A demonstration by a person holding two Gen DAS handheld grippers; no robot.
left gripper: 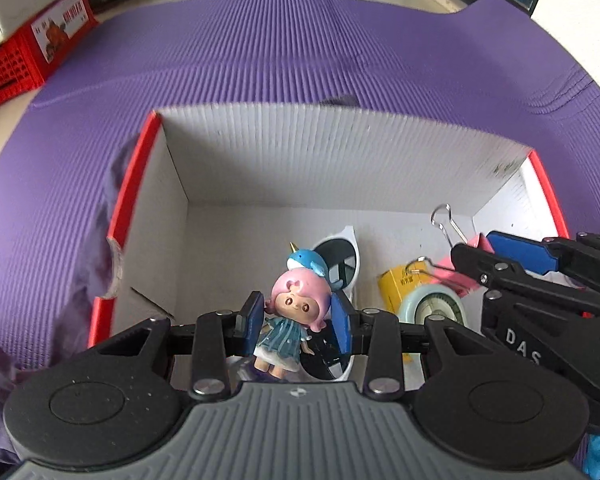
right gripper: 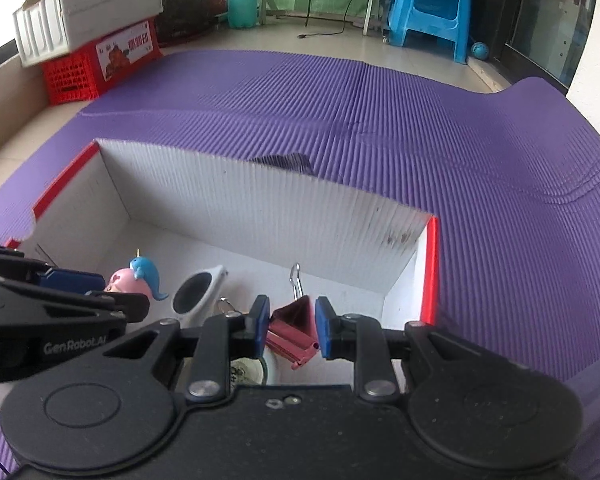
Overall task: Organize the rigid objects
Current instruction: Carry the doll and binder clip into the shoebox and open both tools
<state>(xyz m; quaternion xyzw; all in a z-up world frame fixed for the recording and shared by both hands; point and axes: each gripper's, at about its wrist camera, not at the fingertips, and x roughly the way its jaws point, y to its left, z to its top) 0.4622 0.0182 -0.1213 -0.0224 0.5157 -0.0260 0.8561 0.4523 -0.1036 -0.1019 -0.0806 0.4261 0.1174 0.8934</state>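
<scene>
The left gripper (left gripper: 298, 322) holds a doll figurine (left gripper: 290, 320) between its blue fingers (left gripper: 254, 322), which press on either side of its pink-haired head and shoulders. The doll stands upright in the grip, its long axis running from the feet near the gripper body up past the fingertips, its face turned toward the camera; a blue narwhal sits on top of its head, horn up.

The right gripper (right gripper: 290, 330) is clamped on a pink binder clip (right gripper: 294, 334), its fingers (right gripper: 324, 330) narrow against the clip's two sloping sides. The clip's long folded edge runs toward the camera and slightly right between the fingers, and one wire handle (right gripper: 296, 280) sticks up and away beyond the fingertips.

Both grippers hang over the open white box (left gripper: 300, 160) with red rims, which sits on a ribbed purple mat (left gripper: 260, 48). Below and just beyond the left fingers, on the box floor, lie white-framed sunglasses (left gripper: 340, 256). To the right of those fingers, between the two grippers, lie a yellow carton (left gripper: 398, 284) and a pale round tape measure (left gripper: 432, 308), touching each other.
</scene>
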